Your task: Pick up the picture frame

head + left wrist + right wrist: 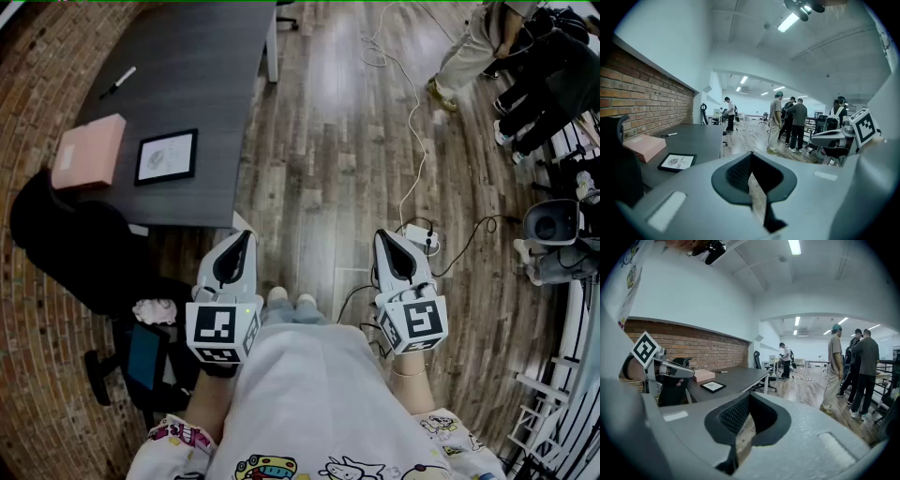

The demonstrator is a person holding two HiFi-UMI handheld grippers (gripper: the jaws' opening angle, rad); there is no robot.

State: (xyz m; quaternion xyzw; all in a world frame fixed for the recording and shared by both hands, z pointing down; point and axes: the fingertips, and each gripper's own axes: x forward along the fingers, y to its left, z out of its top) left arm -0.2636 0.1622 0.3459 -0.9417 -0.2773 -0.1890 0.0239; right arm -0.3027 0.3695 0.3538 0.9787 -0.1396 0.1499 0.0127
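A white shirt (309, 394) fills the bottom centre of the head view. Just above it are the two grippers, side by side over the wooden floor (328, 141). The left gripper (246, 236) is at lower centre-left and the right gripper (383, 236) at lower centre-right. Both point toward the top of the picture. In each gripper view the dark fingers (738, 173) (733, 416) are pressed together with nothing between them. The picture frame (166, 156) lies flat and face up on the dark bench (202, 66) in the upper left of the head view, well apart from both grippers. It is a black-bordered rectangle with a pale print. Its long axis runs roughly left to right in the picture, rising slightly toward the right, about parallel to the bench's near edge. It sits close to that edge. Just to its left lies a pink box (89, 150), and a marker pen (119, 82) lies farther up the bench. The left gripper view shows the frame at lower left (677, 161), and the right gripper view shows it at middle left (712, 386). A black chair (66, 244) stands at the left edge. A white cable (412, 112) trails over the floor toward people (525, 56) at upper right.
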